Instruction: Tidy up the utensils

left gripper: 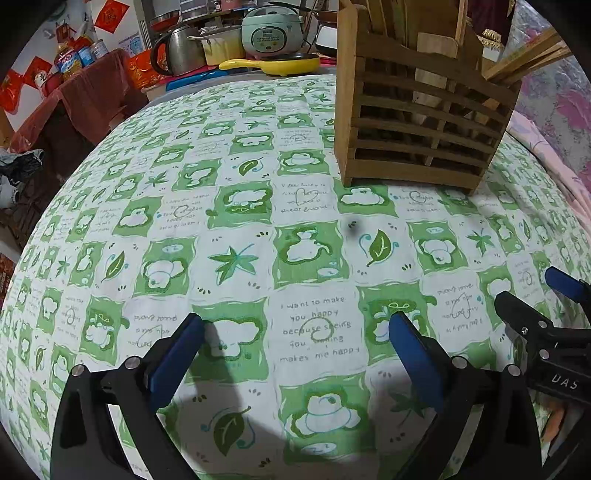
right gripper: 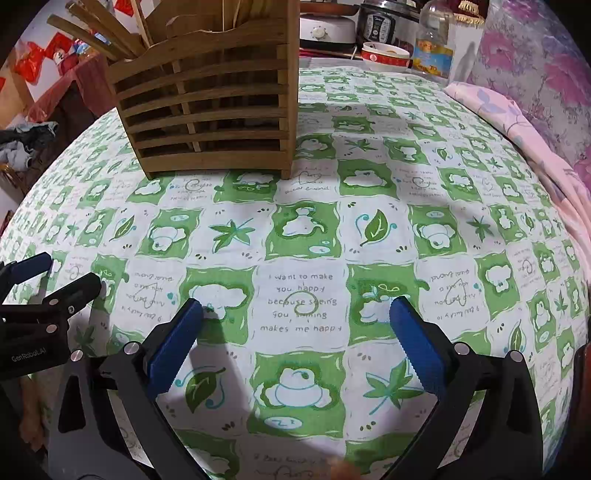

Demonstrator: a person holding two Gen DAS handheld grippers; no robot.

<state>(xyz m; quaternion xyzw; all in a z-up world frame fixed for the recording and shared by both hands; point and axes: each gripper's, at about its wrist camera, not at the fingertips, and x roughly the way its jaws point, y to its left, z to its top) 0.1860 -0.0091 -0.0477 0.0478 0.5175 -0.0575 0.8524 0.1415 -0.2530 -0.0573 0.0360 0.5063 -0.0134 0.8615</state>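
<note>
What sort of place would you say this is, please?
Probably a home kitchen or dining corner: a rice cooker, kettle and yellow frying pan crowd the back, and a wooden utensil holder stands on the green patterned tablecloth.

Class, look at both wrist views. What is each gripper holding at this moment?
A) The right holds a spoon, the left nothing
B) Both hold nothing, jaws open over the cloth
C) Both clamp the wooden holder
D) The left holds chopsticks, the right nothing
B: the left gripper and right gripper show open jaws with only the green tablecloth between them; the wooden utensil holder stands apart, farther back.
</note>
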